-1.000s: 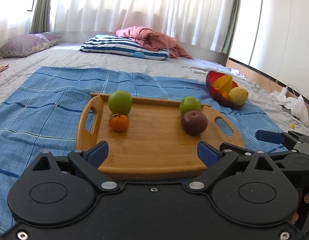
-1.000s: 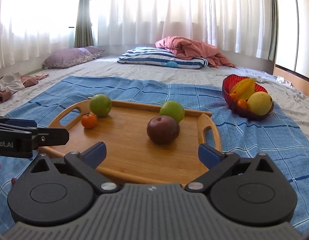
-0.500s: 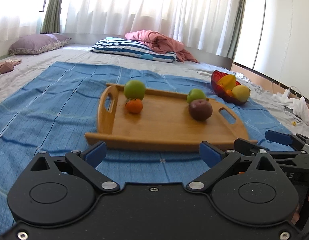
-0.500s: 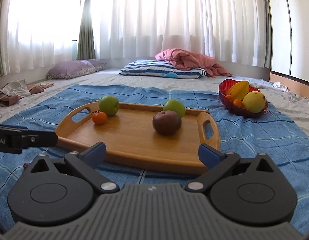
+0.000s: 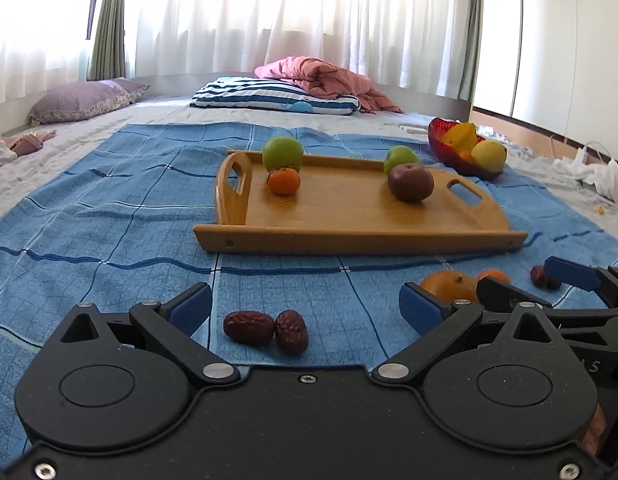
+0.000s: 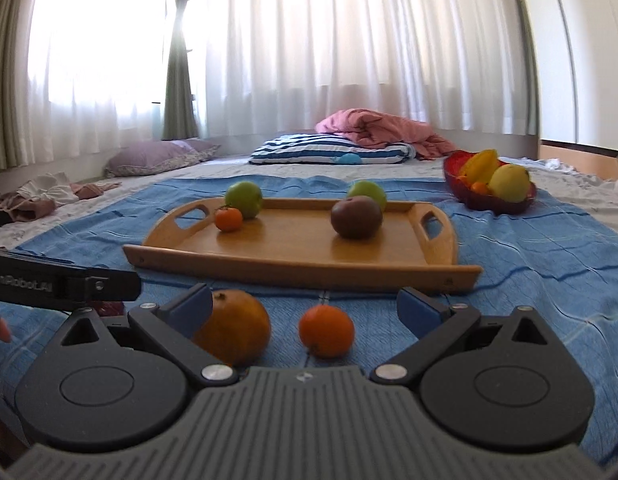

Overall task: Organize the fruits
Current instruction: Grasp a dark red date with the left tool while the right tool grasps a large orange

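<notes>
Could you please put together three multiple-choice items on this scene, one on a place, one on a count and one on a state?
1. Where do the two dried dates lie?
A. on the wooden tray
B. on the blue cloth, before the left gripper
C. in the red bowl

2. How many fruits sit on the wooden tray?
A. two
B. six
C. four

3. How does the right gripper stand?
A. open, holding nothing
B. shut on the small orange
C. shut on the tray handle

Key: 1 B, the dates rest on the blue cloth near the left gripper, short of the tray. 2 C, two green apples, a small tangerine and a dark brown fruit are on it. 3 A, its fingers are spread wide, with the small orange lying free on the cloth between them.
</notes>
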Tool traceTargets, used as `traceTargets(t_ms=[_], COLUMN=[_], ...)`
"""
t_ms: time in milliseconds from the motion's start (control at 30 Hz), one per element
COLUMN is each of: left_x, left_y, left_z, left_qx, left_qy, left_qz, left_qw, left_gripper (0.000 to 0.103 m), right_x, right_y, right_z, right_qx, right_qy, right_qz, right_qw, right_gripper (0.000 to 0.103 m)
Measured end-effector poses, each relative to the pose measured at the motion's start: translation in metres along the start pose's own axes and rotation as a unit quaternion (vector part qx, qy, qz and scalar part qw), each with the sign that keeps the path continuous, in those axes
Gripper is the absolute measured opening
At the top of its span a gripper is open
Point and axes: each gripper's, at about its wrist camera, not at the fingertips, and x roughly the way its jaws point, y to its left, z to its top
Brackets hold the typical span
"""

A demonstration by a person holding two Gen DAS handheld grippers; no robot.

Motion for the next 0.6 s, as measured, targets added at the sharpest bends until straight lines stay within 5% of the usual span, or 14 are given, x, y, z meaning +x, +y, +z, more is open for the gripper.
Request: traceTargets(t_ms=[233,433,600], left_x=[-0.005,-0.006,-0.002], left_y=[-0.002,-0.002,-0.002], left_z=[-0.005,-0.009,-0.011], left_qx=[0.007,0.002,0.001], left_qy=[-0.001,0.015,0.035], left_qz=[0.004,-0.002,-0.015], left_qw=[1.0,0.9999,0.9993], left_gripper=[0.094,0.061,0.034], right_x=[-0.005,-0.009,-0.011], right_y=[0.004,0.014,0.023], right_z=[-0.012,-0.014,-0.015], right_qx=[-0.001,-0.017,-0.023], right_qy=[-0.002,0.0,-0.006], right_qz=[-0.027,-0.008,0.006], right_qw=[1.0,1.0,1.0], right_gripper=[0.103,0.103,0.089])
